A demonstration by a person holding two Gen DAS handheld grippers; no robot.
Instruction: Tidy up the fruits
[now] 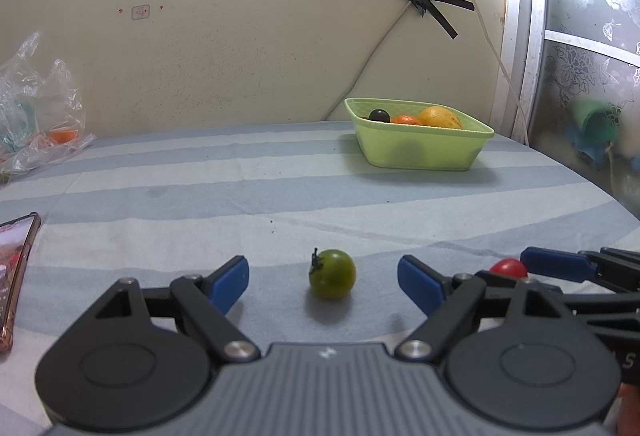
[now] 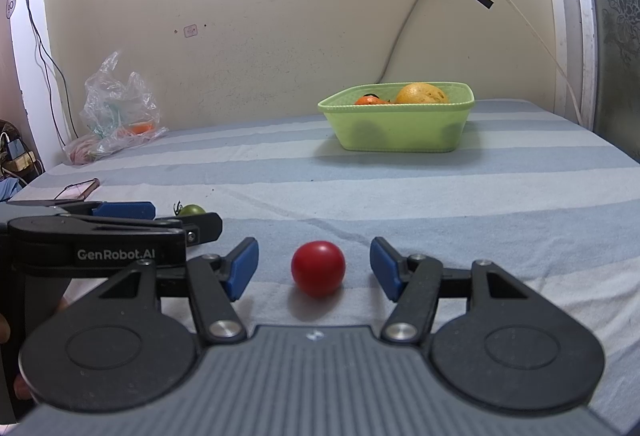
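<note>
A green tomato point(image 1: 333, 274) with a dark stem lies on the striped cloth between the blue pads of my left gripper point(image 1: 323, 284), which is open with gaps on both sides. A red tomato point(image 2: 318, 268) lies between the pads of my right gripper point(image 2: 314, 268), also open and not touching it. In the left wrist view the red tomato point(image 1: 509, 269) peeks out at the right, behind the left gripper's right arm. In the right wrist view the green tomato point(image 2: 192, 210) shows behind the left gripper's body. A light green basket point(image 1: 420, 148) point(image 2: 400, 128) at the back holds an orange, a tangerine and a dark fruit.
A crumpled clear plastic bag point(image 1: 36, 116) point(image 2: 116, 112) with something orange inside lies at the back left by the wall. A phone point(image 1: 16, 276) point(image 2: 78, 190) lies at the left on the cloth. Cables point(image 1: 492, 44) hang down the wall behind the basket.
</note>
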